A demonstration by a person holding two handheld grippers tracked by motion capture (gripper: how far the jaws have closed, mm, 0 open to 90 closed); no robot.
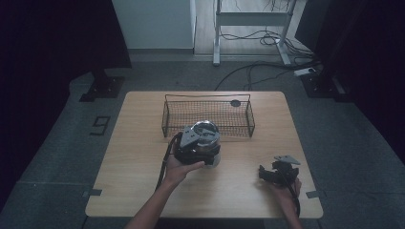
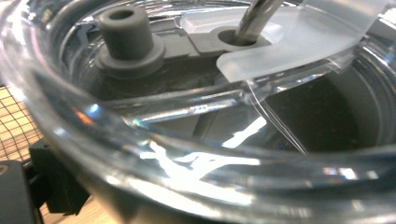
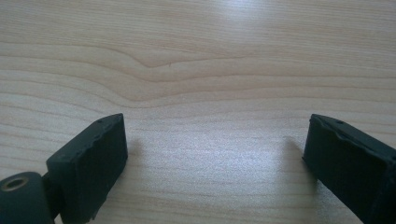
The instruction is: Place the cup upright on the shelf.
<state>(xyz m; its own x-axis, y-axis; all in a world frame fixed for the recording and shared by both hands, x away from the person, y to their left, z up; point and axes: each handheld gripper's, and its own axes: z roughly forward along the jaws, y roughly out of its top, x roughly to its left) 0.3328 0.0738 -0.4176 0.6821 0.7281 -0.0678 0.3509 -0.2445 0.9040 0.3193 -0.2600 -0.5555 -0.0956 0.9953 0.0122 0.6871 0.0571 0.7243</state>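
The left gripper [image 1: 203, 143] is clamped on a clear lidded cup [image 1: 208, 131] with a metal straw [image 2: 256, 18] through its lid, held just in front of the wire basket [image 1: 208, 116], probably so it can go inside. The basket holds nothing but a small dark disc [image 1: 235, 103] in its far right corner. Well to the basket's front right, the right gripper [image 1: 277, 172] rests on the desk [image 1: 143, 143], jaws wide apart around nothing.
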